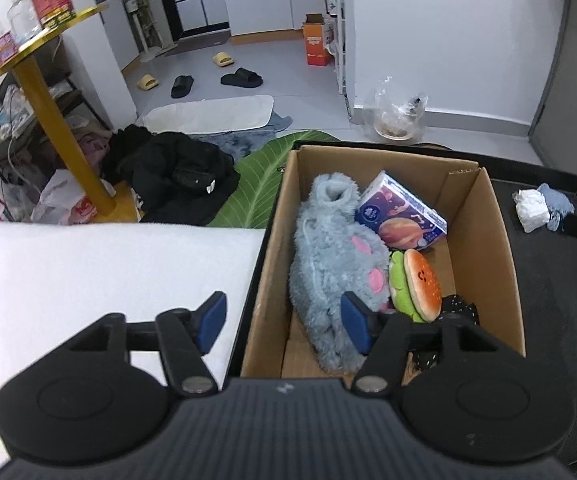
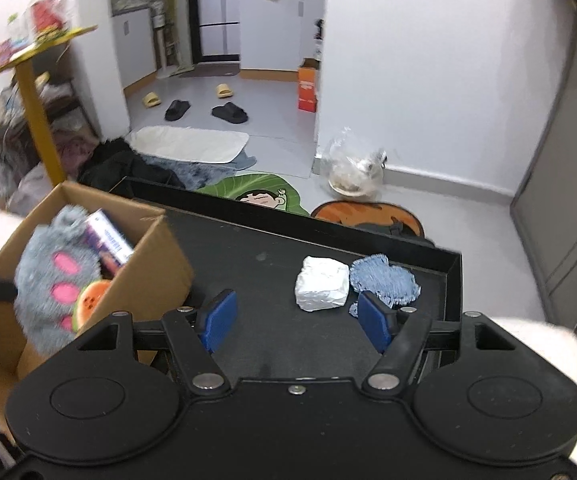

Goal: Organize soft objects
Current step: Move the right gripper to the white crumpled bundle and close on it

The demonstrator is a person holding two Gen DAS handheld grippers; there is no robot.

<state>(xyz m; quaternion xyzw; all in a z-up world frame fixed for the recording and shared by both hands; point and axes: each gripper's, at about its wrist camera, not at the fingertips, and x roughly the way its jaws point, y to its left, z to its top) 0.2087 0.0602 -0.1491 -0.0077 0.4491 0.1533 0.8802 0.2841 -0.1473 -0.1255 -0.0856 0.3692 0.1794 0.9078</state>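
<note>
Black tray (image 2: 272, 280) holds everything; box (image 1: 484, 248) sits at its left end, and two loose soft items lie at the right end. Box already holds grey plush (image 1: 328, 264), tissue pack (image 1: 404, 216), burger toy (image 1: 420, 284) and something dark speckled (image 1: 460, 308) at the near corner.

Still out on the tray: white wad (image 2: 322, 284) and blue cloth (image 2: 384, 280), touching side by side, cloth to the right and near the tray's right wall.

Key relation: right gripper (image 2: 297, 322) faces these two directly. Wad lies just ahead of the jaws and between their lines, slightly right of centre. Cloth is ahead of the right finger (image 2: 374, 322), which partly overlaps its near edge in view. Wad looks blocky with no clear long axis; cloth lies flat, spread roughly across the jaw line. Right jaws are spread wide, holding nothing.

Left gripper (image 1: 284, 322) hangs over the box's left wall, jaws also wide apart and empty; right pad (image 1: 354, 324) is in front of the plush, contact unclear. Wad (image 1: 532, 210) and cloth (image 1: 556, 202) are well apart from it, across the box.

Judgement: right hand is nearer, likely takes the wad first, then carries it left into the box. Nothing stands between jaws and wad; the cloth touching it may drag along. Box's right wall must be cleared on the way in.
</note>
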